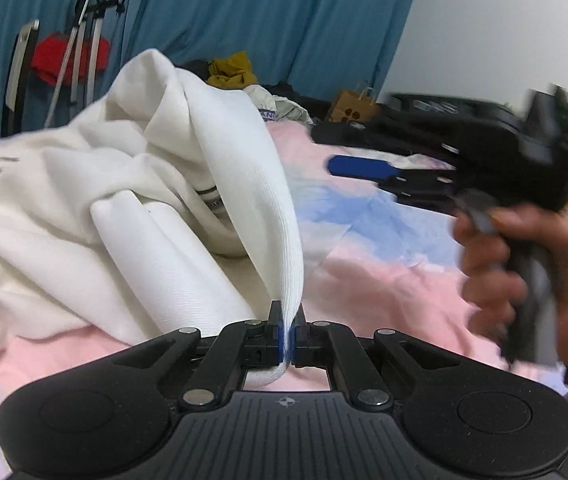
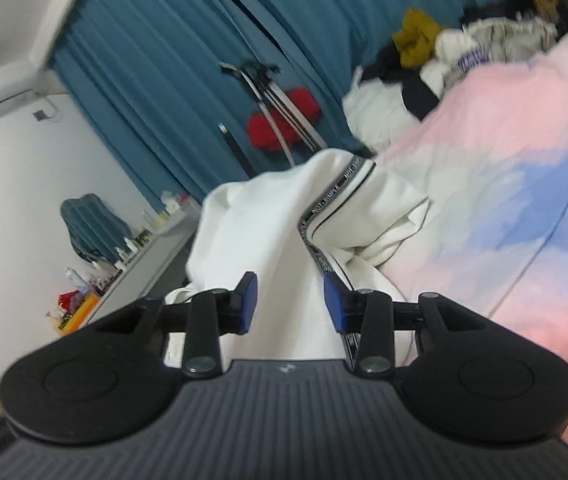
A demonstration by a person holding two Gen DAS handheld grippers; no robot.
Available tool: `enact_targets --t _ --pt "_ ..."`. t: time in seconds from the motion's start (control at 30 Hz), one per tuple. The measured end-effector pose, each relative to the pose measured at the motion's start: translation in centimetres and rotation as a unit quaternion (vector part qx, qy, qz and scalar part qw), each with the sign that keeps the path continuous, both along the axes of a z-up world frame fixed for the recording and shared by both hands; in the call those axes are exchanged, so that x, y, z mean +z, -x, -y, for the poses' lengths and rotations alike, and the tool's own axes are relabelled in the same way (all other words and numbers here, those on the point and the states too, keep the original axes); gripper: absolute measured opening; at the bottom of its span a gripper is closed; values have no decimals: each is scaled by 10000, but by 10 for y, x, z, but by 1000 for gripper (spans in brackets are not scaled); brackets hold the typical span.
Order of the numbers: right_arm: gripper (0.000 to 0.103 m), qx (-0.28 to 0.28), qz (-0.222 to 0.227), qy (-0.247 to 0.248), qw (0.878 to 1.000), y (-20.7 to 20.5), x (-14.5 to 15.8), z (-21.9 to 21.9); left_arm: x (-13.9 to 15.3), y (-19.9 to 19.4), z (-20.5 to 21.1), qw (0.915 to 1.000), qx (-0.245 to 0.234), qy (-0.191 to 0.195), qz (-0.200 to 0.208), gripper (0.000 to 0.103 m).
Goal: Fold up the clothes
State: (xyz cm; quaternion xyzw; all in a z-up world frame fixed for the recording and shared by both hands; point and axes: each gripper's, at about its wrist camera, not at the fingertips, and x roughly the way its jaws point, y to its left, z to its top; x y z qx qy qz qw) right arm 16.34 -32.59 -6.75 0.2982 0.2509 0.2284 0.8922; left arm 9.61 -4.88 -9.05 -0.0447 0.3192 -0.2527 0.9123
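Left jaws pinch ribbed white garment (image 1: 212, 184); right jaws apart.

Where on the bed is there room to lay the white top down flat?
The bare pink-and-blue bedspread between the white garment and the right gripper looks free. The far end is crowded: a clothes pile and a paper bag. The left gripper pinches the garment.

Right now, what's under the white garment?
The white garment lies bunched on a pink-and-blue bedsheet, which shows all around it. The left gripper pinches and lifts one end. Whatever lies beneath the heap is covered.
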Motion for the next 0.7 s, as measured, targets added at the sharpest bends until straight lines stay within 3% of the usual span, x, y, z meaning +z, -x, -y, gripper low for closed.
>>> enact_targets --t 0.13,0.23,0.4,0.47,0.53,0.63,0.67,0.7 --pt "51 -269 124 251 9992 -50 29 -11 -11 -10 -5 9995 -32 290 -126 3" --pt "68 -204 362 865 9954 -97 52 -40 -27 -28 -8 9980 -68 546 -324 3" --pt "68 329 274 2159 9755 -179 61 -108 -52 -57 -11 9961 -183 690 -522 3" --pt "68 385 16 2486 9678 -207 53 -128 -62 -64 -16 9949 -216 780 -605 3" --pt "67 594 -192 2416 9684 -229 43 -140 -69 -65 -20 9939 -255 854 -654 3" --pt "67 858 -516 2671 9585 -251 29 -160 -73 -55 -26 9913 -348 1071 -686 3" --pt "64 891 -551 2838 9531 -254 26 -165 -74 -52 -28 9909 -374 1109 -665 3" --pt "49 915 -583 3007 9475 -257 23 -170 -74 -50 -30 9905 -400 1148 -644 3"
